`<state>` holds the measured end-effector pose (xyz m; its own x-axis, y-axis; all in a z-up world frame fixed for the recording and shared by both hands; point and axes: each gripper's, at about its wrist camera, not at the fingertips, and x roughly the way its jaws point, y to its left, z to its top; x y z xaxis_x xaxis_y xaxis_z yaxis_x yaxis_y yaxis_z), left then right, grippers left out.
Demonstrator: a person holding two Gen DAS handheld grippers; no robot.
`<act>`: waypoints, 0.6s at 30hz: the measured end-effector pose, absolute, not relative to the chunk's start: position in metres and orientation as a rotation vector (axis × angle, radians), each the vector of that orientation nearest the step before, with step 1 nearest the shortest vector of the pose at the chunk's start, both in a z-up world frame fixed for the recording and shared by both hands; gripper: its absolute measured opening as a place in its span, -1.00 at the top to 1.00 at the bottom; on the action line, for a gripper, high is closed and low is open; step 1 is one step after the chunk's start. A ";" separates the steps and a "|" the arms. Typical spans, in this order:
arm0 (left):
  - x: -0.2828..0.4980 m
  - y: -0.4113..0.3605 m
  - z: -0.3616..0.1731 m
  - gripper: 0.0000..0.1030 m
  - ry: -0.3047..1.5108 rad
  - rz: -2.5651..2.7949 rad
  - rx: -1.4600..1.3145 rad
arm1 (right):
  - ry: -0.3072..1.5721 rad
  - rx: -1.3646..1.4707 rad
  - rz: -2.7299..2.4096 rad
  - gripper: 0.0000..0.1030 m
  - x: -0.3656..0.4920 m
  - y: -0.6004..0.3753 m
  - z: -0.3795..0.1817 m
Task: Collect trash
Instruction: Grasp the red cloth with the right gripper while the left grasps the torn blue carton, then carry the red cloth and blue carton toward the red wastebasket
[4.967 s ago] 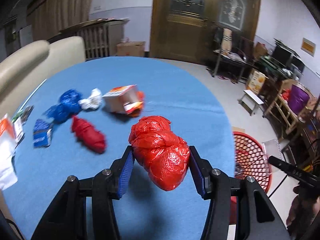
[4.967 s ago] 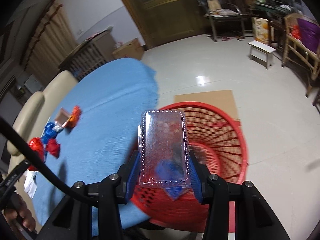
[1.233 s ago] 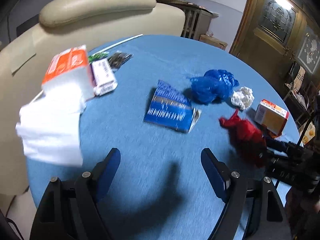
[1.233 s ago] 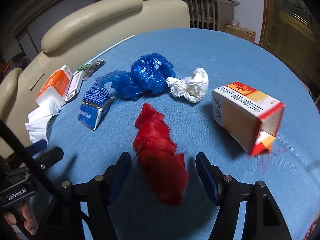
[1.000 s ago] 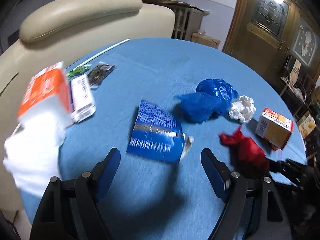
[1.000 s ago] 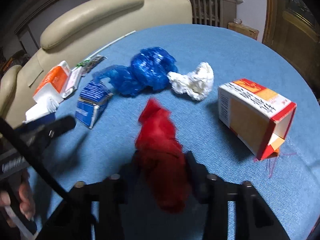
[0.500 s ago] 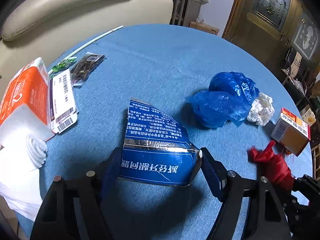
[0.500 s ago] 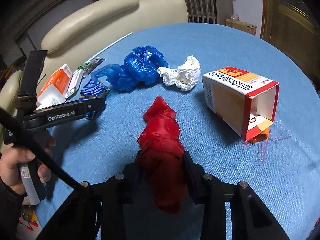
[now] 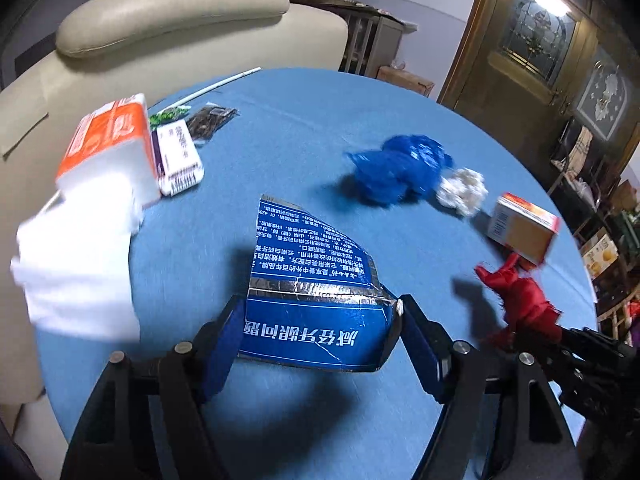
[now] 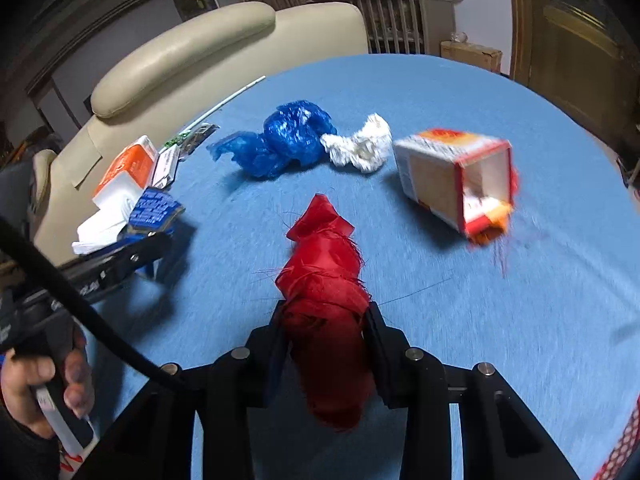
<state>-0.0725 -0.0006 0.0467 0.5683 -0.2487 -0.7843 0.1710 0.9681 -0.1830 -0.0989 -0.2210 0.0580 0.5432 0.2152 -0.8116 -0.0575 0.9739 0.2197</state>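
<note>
Fingers (image 9: 224,332) of the left gripper (image 9: 320,334) now press both edges of the flattened blue carton (image 9: 316,292), where a second ago they stood wide apart with nothing between them; its lifted shadow suggests it is coming off the bench (image 9: 288,128). Those of the right gripper (image 10: 326,330) have likewise closed on the red rag (image 10: 324,280), which earlier lay loose ahead of them. So both hands look loaded and ready to carry to the bin, which is not clearly in view. Left on the blue cloth are the blue plastic bag (image 10: 286,140), the crumpled white paper (image 10: 360,148), the open orange-and-white box (image 10: 456,176) and the tissue pack (image 9: 108,148) by the sofa (image 9: 172,28).
</note>
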 end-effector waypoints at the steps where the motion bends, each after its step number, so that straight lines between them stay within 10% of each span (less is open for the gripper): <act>1: -0.082 -0.001 0.047 -0.48 0.931 -0.250 -0.089 | 0.987 0.185 0.159 0.24 -0.106 -0.222 0.058; 18: -0.132 -0.023 0.065 -0.48 0.882 -0.285 -0.037 | 0.955 0.276 0.145 0.25 -0.168 -0.241 0.062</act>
<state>-0.1318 -0.0232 0.0648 0.6004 -0.2611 -0.7559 0.2303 0.9616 -0.1491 -0.1677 -0.2410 0.0617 0.5712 0.2431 -0.7840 -0.0013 0.9554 0.2953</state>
